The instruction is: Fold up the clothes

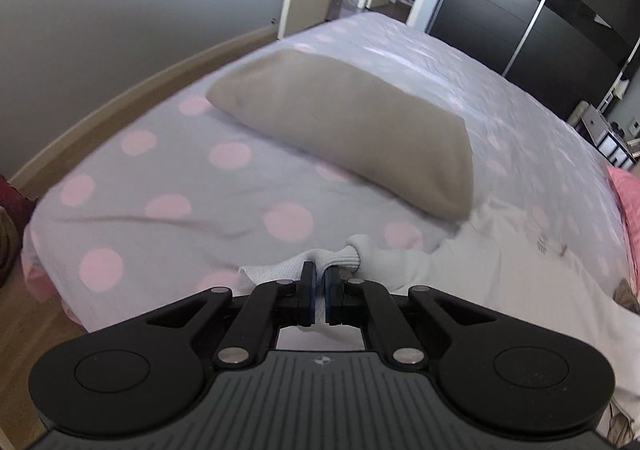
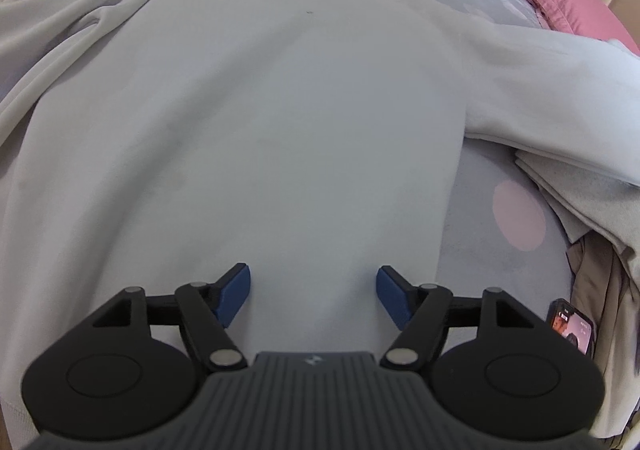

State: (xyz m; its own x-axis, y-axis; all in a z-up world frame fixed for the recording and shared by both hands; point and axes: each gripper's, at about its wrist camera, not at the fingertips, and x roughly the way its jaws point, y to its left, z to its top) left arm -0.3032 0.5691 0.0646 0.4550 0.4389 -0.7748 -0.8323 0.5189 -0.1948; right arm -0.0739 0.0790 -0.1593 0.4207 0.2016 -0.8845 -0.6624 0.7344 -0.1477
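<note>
Polka-dot bedding (image 1: pixel 168 206) is carrying a white sweatshirt (image 2: pixel 260 122) lying flat; the left gripper (image 1: pixel 319 292) is pinching its ribbed cuff (image 1: pixel 344 256), the right gripper (image 2: pixel 313 296) hovering with jaws apart near a phone (image 2: pixel 573 326).

Soft matt cloth sweatshirt (image 2: pixel 256 130) is lying smooth, ribbed cuff (image 1: pixel 340 256) is showing, blue rubbery pads (image 2: pixel 236 292) are looking matt.
</note>
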